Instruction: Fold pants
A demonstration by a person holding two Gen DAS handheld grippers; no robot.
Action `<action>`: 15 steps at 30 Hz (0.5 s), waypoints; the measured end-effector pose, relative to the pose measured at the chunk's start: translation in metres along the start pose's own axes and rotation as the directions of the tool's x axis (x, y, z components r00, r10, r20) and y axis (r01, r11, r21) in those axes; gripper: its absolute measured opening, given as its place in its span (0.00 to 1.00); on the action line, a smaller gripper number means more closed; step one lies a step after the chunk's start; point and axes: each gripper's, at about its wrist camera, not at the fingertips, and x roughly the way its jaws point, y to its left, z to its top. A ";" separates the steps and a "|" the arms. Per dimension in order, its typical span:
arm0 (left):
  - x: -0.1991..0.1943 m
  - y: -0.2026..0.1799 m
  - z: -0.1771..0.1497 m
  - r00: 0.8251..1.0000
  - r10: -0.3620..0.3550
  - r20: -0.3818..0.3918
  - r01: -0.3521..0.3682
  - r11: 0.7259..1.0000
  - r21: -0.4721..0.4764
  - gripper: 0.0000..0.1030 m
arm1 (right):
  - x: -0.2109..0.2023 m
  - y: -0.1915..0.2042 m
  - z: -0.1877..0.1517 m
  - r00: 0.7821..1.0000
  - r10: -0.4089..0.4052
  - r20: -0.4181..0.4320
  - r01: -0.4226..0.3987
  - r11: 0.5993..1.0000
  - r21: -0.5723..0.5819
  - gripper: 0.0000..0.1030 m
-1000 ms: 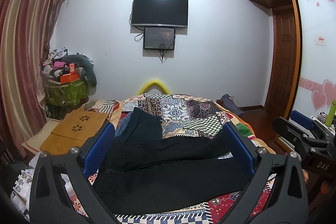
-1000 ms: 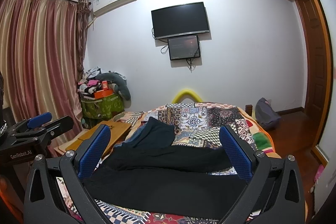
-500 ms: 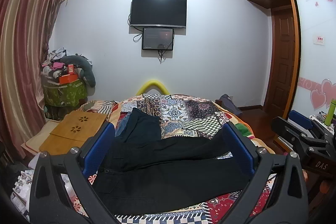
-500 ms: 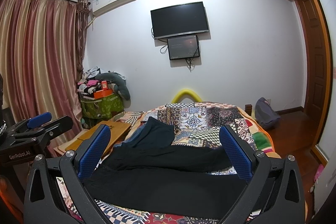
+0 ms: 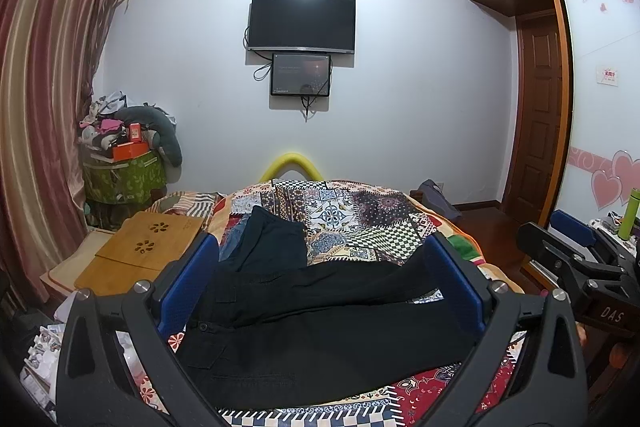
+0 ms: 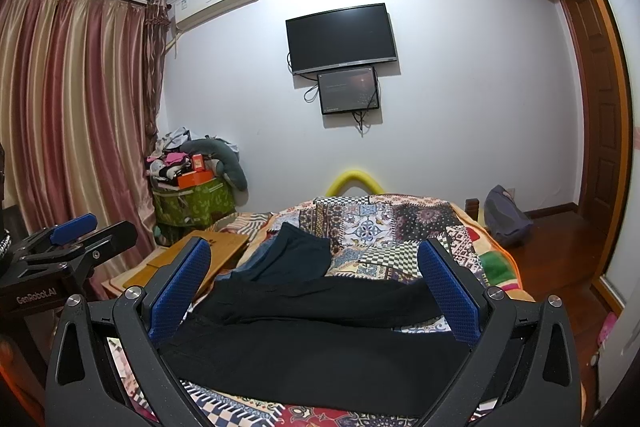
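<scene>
Pants (image 5: 320,323) flat across quilt (image 5: 360,215); left tongs (image 5: 320,283), right tongs (image 6: 316,287) agape above near edge.

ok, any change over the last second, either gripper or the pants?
Almost nothing. The left wrist view drifts very slightly; no grasp, no release. The left gripper and the right gripper hover open above the black pants, which lie unfolded across the patterned bedspread as before.
</scene>
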 end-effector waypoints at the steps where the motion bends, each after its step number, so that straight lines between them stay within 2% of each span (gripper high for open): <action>1: 0.000 0.000 0.000 1.000 0.000 0.000 0.000 1.000 0.000 1.00 | 0.000 0.000 0.000 1.000 -0.001 -0.001 0.001 1.000 0.000 1.00; 15: 0.001 0.003 -0.002 1.000 0.005 -0.002 -0.005 1.000 -0.006 1.00 | 0.001 -0.003 -0.001 1.000 -0.001 -0.006 0.001 1.000 0.002 1.00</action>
